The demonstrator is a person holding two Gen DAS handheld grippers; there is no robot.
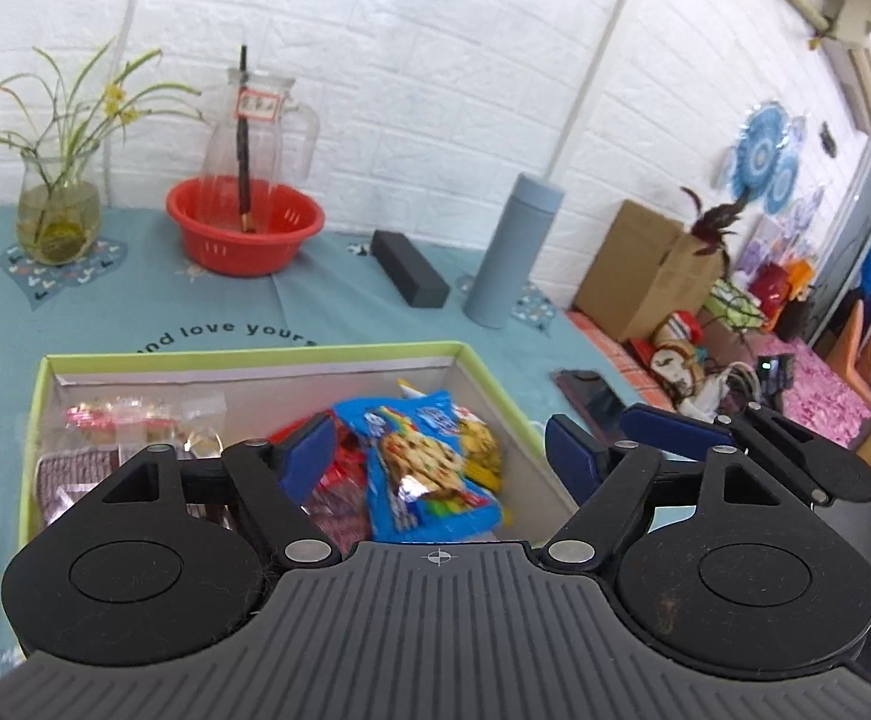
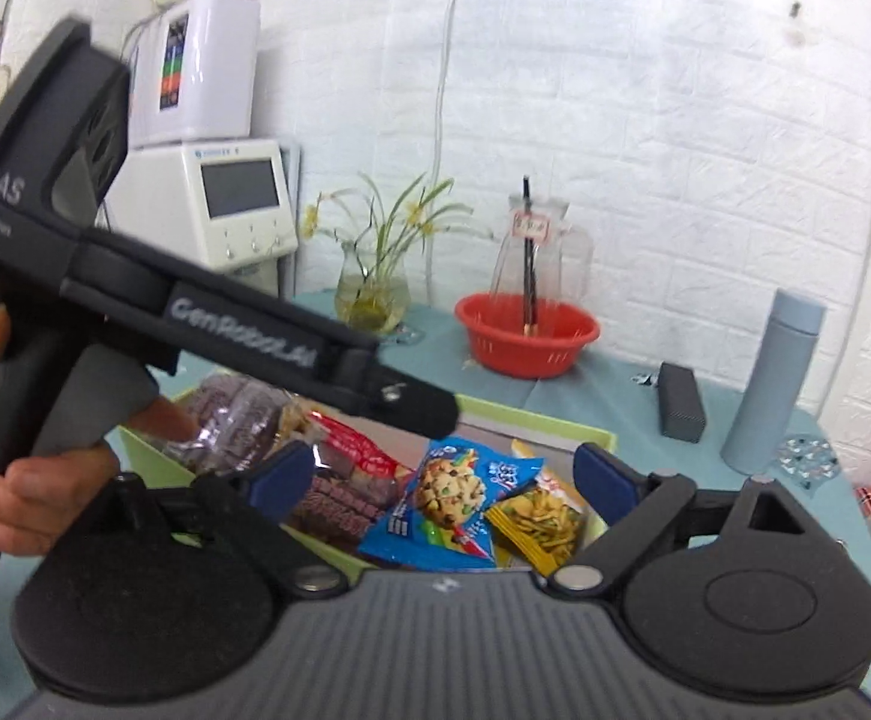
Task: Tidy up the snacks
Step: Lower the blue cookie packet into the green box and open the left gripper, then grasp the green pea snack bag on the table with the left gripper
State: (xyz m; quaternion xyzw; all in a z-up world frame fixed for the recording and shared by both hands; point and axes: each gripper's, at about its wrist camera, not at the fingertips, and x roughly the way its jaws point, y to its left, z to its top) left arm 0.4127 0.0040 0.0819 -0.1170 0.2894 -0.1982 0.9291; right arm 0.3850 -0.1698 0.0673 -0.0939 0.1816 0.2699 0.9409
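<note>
A green-rimmed box (image 1: 255, 353) sits on the teal tablecloth and holds several snack packs. A blue cookie pack (image 1: 429, 468) lies at its right side, also in the right wrist view (image 2: 453, 498), beside a yellow chip pack (image 2: 540, 519), red packs (image 2: 354, 447) and brown wafer packs (image 1: 69, 474). My left gripper (image 1: 441, 450) is open and empty just above the box. My right gripper (image 2: 441, 480) is open and empty over the box too. The left gripper's body (image 2: 195, 306) crosses the right wrist view.
A red basket (image 1: 243, 225) with a glass jug (image 1: 255, 126), a vase of flowers (image 1: 57, 216), a black case (image 1: 411, 267) and a grey-blue flask (image 1: 513, 252) stand behind the box. A phone (image 1: 591, 393) lies to the right. Cardboard boxes (image 1: 645, 270) stand past the table edge.
</note>
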